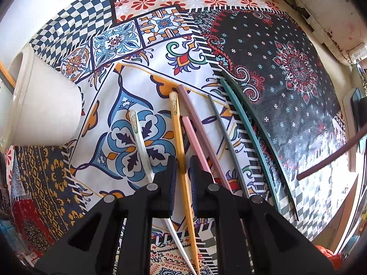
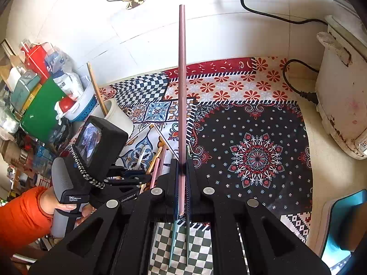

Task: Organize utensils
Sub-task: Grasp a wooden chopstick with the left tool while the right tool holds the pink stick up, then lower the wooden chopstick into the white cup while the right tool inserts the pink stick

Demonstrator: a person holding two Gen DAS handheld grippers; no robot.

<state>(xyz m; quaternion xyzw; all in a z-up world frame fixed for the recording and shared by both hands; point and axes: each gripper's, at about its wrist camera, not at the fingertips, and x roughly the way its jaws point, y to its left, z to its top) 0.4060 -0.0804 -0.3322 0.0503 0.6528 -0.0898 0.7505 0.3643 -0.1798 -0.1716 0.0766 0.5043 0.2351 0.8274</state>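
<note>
Several chopsticks lie side by side on the patterned cloth (image 1: 286, 73): white (image 1: 140, 137), yellow (image 1: 177, 133), pink (image 1: 195, 144), mauve (image 1: 195, 114), grey (image 1: 223, 128) and teal (image 1: 247, 133). My left gripper (image 1: 183, 171) points straight down over them, jaws narrowly apart. The yellow chopstick runs through the gap and neither pad presses on it. My right gripper (image 2: 182, 167) is shut on a dull purple chopstick (image 2: 182, 80) that sticks up and away from it. A white cup (image 1: 45, 105) with a wooden stick (image 1: 6, 75) in it stands at the left.
A white cooker (image 2: 339, 105) with a black cable (image 2: 296, 87) stands at the right edge. Boxes, bottles and a blue basket (image 2: 82, 107) crowd the left. A hand in an orange sleeve (image 2: 20, 215) holds the left gripper's handle. Two teal chopsticks (image 2: 173, 240) lie under my right gripper.
</note>
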